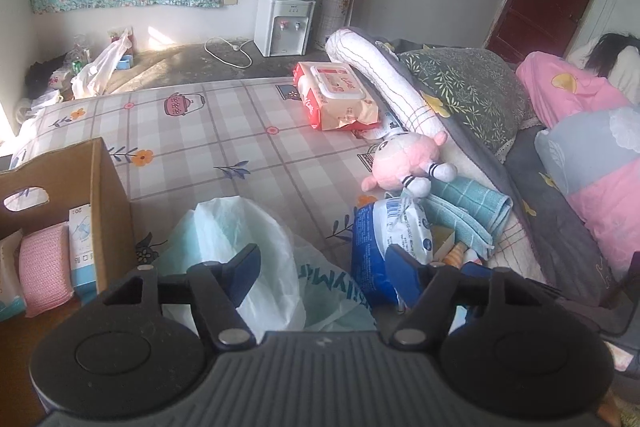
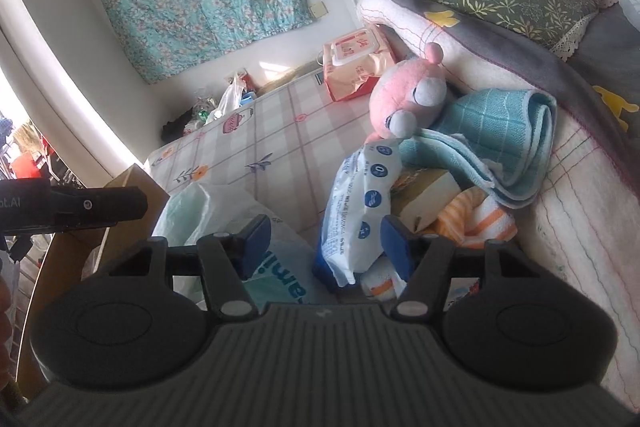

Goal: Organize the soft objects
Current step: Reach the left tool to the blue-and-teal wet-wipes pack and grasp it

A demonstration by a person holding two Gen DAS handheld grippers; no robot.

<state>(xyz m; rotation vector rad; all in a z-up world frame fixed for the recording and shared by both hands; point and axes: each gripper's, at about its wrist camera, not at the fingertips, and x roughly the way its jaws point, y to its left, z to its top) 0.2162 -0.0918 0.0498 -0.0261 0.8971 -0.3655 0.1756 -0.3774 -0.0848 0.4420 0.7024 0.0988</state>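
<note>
On the checked bed sheet (image 1: 224, 131) lie a pink plush toy (image 1: 408, 163), a folded teal towel (image 1: 468, 211), a blue-and-white wipes pack (image 1: 384, 239), a white plastic bag (image 1: 240, 239) and a red wipes pack (image 1: 340, 95). A cardboard box (image 1: 108, 203) at left holds a pink sponge (image 1: 44, 271). My left gripper (image 1: 324, 267) is open over the bag and blue pack. My right gripper (image 2: 324, 239) is open, low beside the blue-and-white pack (image 2: 352, 211), with the plush (image 2: 404, 95), towel (image 2: 500, 143) and an orange striped cloth (image 2: 476, 219) just beyond.
A rolled blanket (image 1: 372, 71), a green leaf pillow (image 1: 468, 91) and pink bedding (image 1: 576, 95) bound the right side. A water dispenser (image 1: 286, 23) stands on the floor at the back wall. The left gripper's body (image 2: 76, 207) shows at the right wrist view's left edge.
</note>
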